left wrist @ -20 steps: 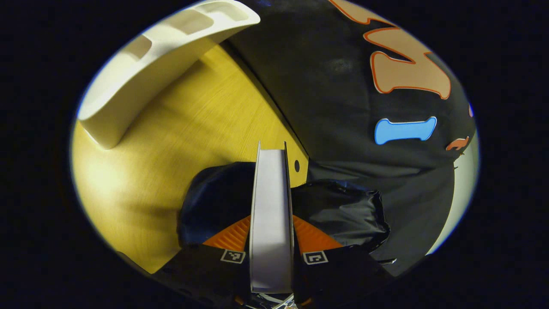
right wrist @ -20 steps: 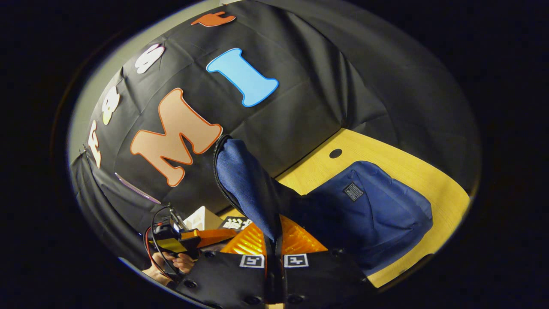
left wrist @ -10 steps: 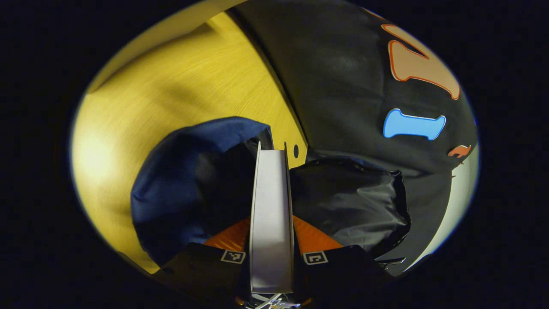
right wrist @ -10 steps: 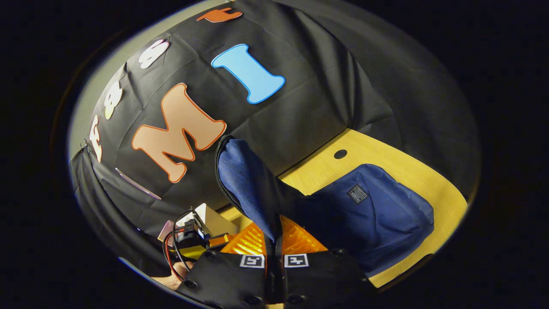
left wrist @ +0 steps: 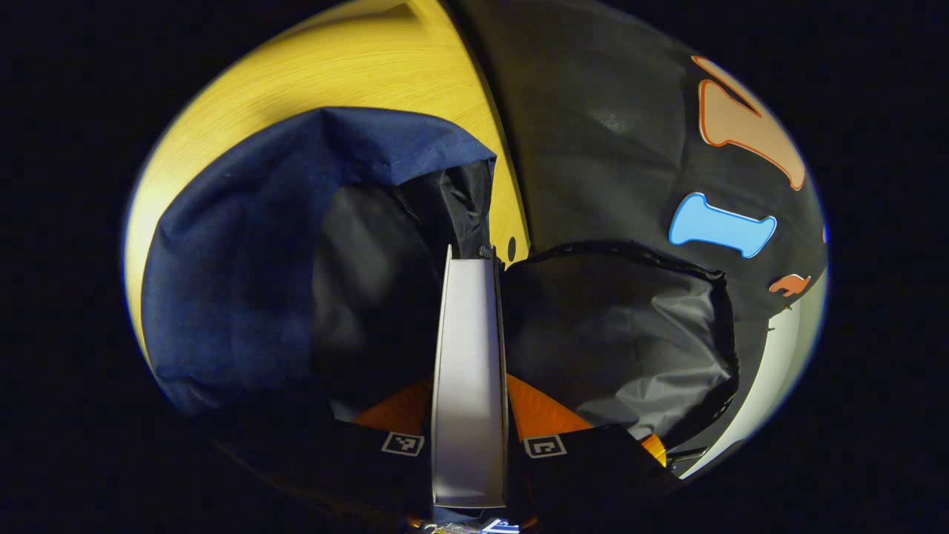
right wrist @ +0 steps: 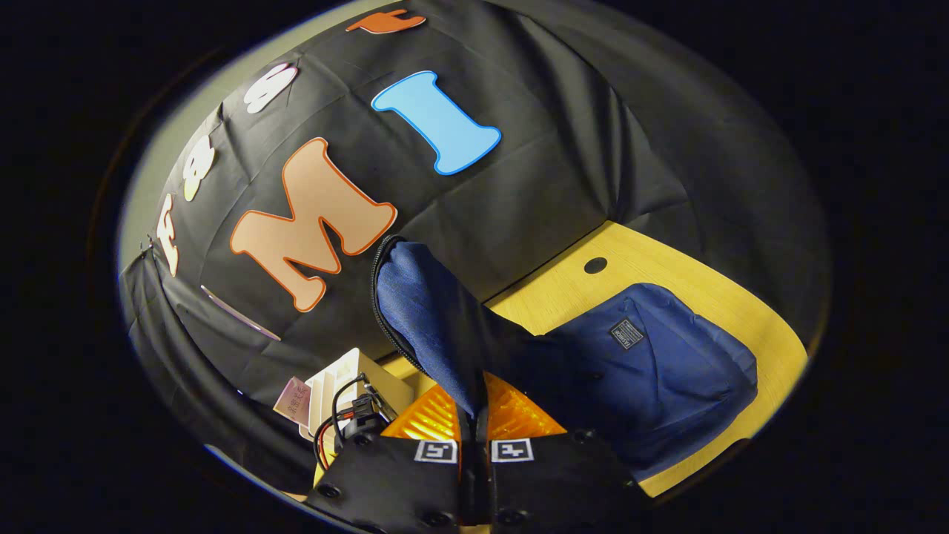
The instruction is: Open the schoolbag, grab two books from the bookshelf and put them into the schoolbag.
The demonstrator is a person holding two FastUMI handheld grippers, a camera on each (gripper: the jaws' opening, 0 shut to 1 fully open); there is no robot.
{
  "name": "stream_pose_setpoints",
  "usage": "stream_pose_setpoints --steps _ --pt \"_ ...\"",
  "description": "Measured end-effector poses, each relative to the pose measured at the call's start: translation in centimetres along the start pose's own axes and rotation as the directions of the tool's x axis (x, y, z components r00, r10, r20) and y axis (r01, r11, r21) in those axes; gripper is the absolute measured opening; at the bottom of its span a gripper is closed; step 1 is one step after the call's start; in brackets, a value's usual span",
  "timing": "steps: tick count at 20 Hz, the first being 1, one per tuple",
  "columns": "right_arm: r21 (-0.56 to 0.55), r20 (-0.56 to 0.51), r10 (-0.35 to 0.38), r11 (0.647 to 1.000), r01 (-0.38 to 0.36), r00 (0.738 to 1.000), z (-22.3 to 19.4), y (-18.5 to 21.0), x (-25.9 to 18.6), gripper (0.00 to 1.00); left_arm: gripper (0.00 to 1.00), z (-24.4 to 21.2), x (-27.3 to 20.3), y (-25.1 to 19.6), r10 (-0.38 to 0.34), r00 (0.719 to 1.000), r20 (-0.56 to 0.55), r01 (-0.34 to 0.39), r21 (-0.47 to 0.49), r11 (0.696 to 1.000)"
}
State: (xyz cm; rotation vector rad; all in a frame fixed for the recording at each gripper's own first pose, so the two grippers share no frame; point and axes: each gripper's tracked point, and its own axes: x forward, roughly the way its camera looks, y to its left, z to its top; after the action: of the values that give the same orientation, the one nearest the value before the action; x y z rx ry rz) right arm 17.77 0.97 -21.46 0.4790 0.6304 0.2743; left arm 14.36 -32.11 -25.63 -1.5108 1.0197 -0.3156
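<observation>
The navy schoolbag (left wrist: 245, 252) lies on the yellow wooden worktop (left wrist: 356, 67) with its mouth gaping, the black lining (left wrist: 615, 334) laid bare inside; what already sits in the bag I cannot tell, for the hollow is dark. One book (left wrist: 468, 371), seen along its pale page edge, stands upright in the left tongs (left wrist: 468, 437), both orange fingers (left wrist: 545, 408) pressed to its covers, and its far end reaches over the open mouth, between the blue outer cloth on the left and the lining flap on the right. In the right gripper view the bag (right wrist: 652, 371) rests on the worktop (right wrist: 667, 259) at the right, near the booth's black wall, and the right tongs (right wrist: 474, 426) are closed narrowly on one raised flap (right wrist: 422, 311) of its zippered edge, holding it up. At the lower left of that view a white bookshelf (right wrist: 334, 382) stands on the worktop with one pinkish book (right wrist: 295, 400) beside it, and part of the left tongs' wiring (right wrist: 356, 423) shows just in front.
</observation>
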Motion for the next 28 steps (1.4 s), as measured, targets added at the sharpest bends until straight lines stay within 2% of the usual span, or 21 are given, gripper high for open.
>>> stream_pose_setpoints --steps 4,7,8,9,11,13,14,15,16,18,20,24,26,28 --pt "-0.008 -0.003 0.0 1.0 0.0 1.0 0.0 0.0 0.0 0.03 0.34 -0.7 0.7 -0.1 0.002 1.0 -0.012 -0.002 -0.005 1.0" --pt "-0.006 -0.004 -0.006 1.0 0.006 1.0 0.0 0.0 0.2 0.03 0.36 -0.9 0.9 0.1 0.02 0.999 -0.046 -0.018 0.04 0.999" --pt "-0.002 -0.003 -0.007 1.0 0.007 1.0 0.0 0.0 0.3 0.03 0.35 -1.4 1.0 0.5 0.041 0.996 -0.078 -0.038 0.046 0.998" --pt "-0.001 -0.004 -0.008 1.0 0.008 1.0 0.0 -0.1 0.2 0.03 0.35 -1.8 1.4 1.9 0.119 0.988 -0.094 -0.114 0.06 0.992" --pt "0.0 -0.006 -0.01 1.0 0.01 1.0 -0.2 0.0 0.1 0.03 0.63 -2.3 0.3 3.8 0.202 0.973 -0.11 -0.193 0.088 0.977" --pt "-0.005 -0.007 -0.012 1.0 0.012 1.0 -0.3 0.0 0.3 0.03 0.75 -1.5 -0.8 4.5 0.251 0.965 -0.075 -0.242 0.115 0.963" --pt "-0.005 -0.007 -0.013 1.0 0.013 1.0 -0.4 0.0 0.3 0.03 0.77 -1.3 -0.9 4.4 0.284 0.957 -0.065 -0.272 0.143 0.952" --pt "-0.003 -0.005 -0.015 1.0 0.015 1.0 -0.4 -0.1 0.3 0.03 0.84 -1.3 -1.4 4.4 0.311 0.948 -0.068 -0.295 0.182 0.938" --pt "0.0 -0.003 -0.015 1.0 0.015 1.0 -0.4 -0.1 0.3 0.03 0.79 -1.1 -1.9 4.3 0.337 0.939 -0.066 -0.316 0.22 0.923" --pt "0.005 0.0 -0.016 1.0 0.016 1.0 -0.4 -0.2 0.2 0.03 0.8 -0.4 -3.0 4.2 0.377 0.925 -0.043 -0.348 0.3 0.888" --pt "0.004 0.001 -0.016 1.0 0.016 1.0 -0.4 -0.2 0.2 0.03 0.8 1.0 -4.3 3.9 0.393 0.92 -0.002 -0.365 0.366 0.856" --pt "0.003 0.0 -0.011 1.0 0.011 1.0 -0.8 -0.2 0.3 0.03 0.8 3.2 -7.3 2.8 0.392 0.918 0.056 -0.376 0.438 0.817" --pt "0.004 -0.001 -0.01 1.0 0.01 1.0 -0.9 -0.2 0.4 0.03 0.8 4.8 -8.8 3.2 0.4 0.91 0.11 -0.4 0.492 0.773" --pt "-0.003 -0.006 -0.009 1.0 0.009 1.0 -1.1 -0.3 0.5 0.03 0.8 6.6 -10.9 3.2 0.4 0.901 0.166 -0.419 0.569 0.708"
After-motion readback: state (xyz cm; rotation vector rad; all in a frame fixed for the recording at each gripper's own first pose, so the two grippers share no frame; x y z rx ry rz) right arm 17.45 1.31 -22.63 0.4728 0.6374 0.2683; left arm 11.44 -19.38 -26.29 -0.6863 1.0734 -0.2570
